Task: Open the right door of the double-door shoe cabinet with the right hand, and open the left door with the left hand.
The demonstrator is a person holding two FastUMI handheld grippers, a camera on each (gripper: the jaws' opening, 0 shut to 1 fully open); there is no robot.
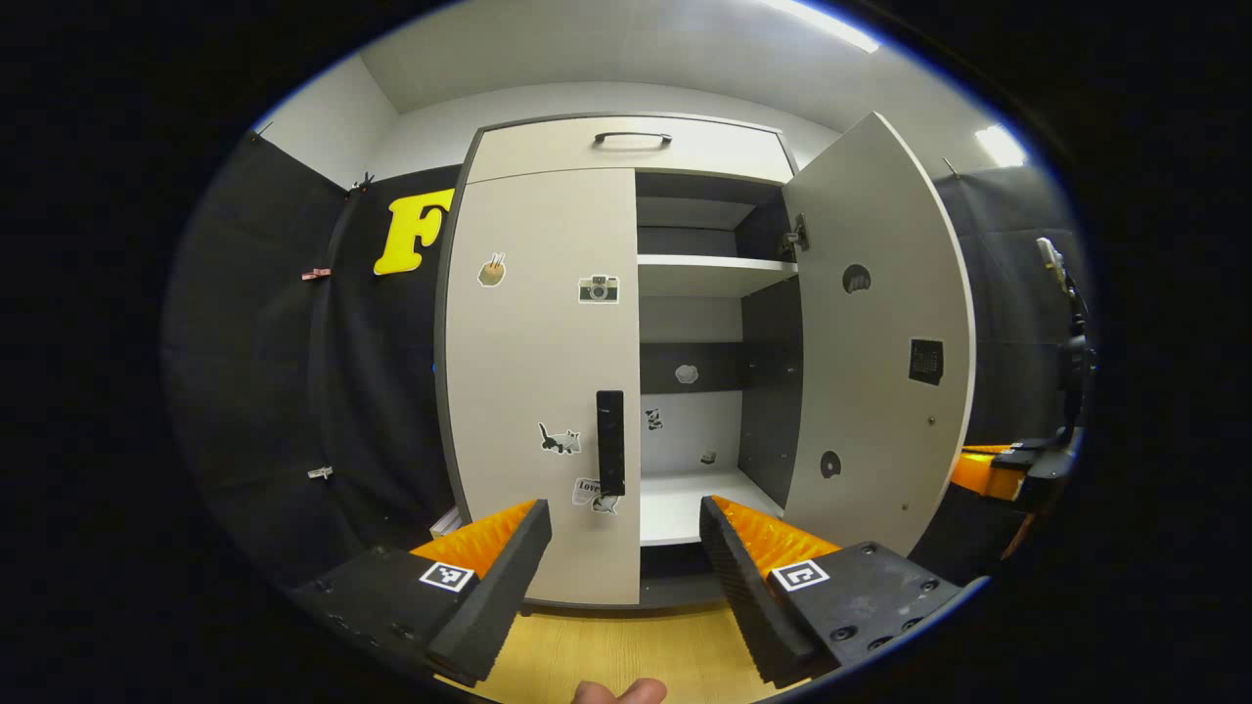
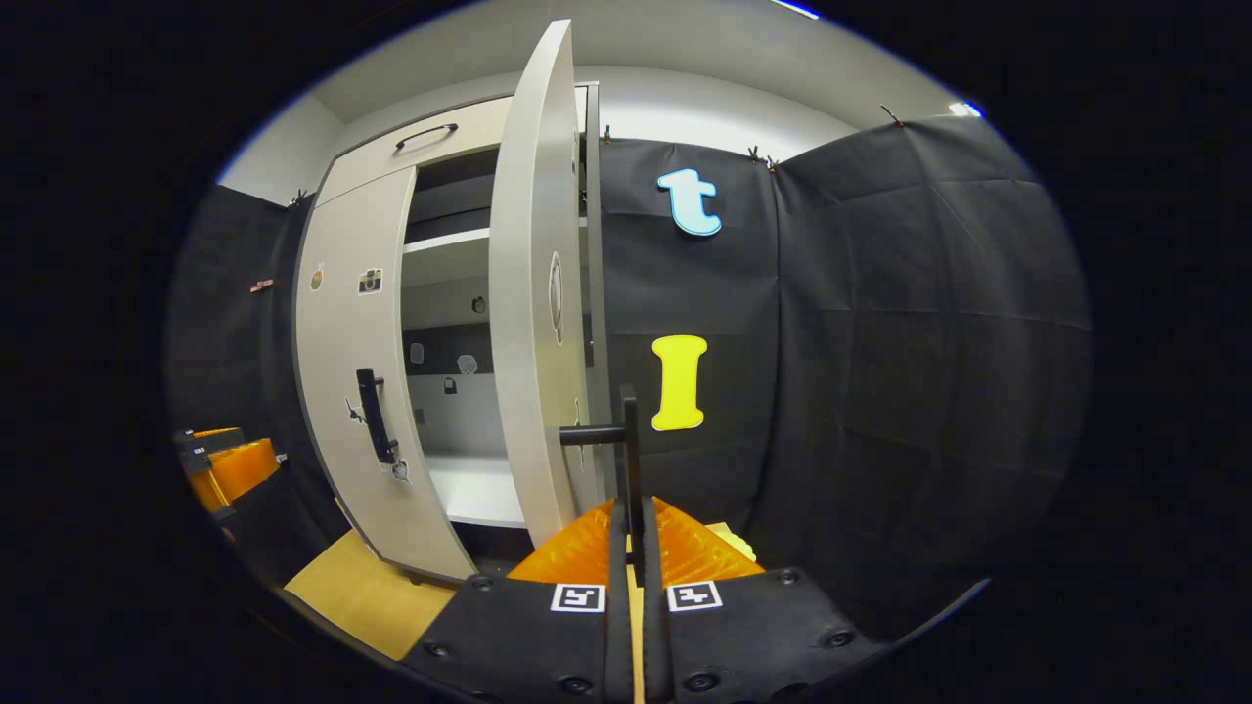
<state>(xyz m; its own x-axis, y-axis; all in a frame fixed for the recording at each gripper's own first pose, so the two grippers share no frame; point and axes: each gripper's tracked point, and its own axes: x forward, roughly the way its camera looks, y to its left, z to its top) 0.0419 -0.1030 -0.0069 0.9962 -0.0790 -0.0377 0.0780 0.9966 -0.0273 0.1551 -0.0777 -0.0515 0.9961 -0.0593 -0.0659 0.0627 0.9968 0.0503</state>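
The shoe cabinet's right door [image 1: 880, 332] stands swung wide open, and white shelves [image 1: 714, 276] show inside. Its left door [image 1: 543, 362] is closed, with a black vertical handle [image 1: 610, 442] near its inner edge. My left gripper [image 1: 626, 543] is open in front of that handle, a short way off it. In the right gripper view the right door [image 2: 533, 293] is seen edge-on, and my right gripper [image 2: 632, 533] is shut on its black handle [image 2: 626, 440]. The left door [image 2: 357, 372] and its handle [image 2: 376, 416] sit farther left. The right gripper [image 1: 1017, 469] also appears beyond the open door in the left gripper view.
A top drawer with a black handle [image 1: 632, 138] sits above the doors. Black cloth walls [image 2: 880, 342] surround the cabinet. The wooden floor [image 1: 626, 655] lies in front. A fingertip [image 1: 618, 692] shows at the bottom edge. The left gripper [image 2: 220, 464] shows at far left in the right gripper view.
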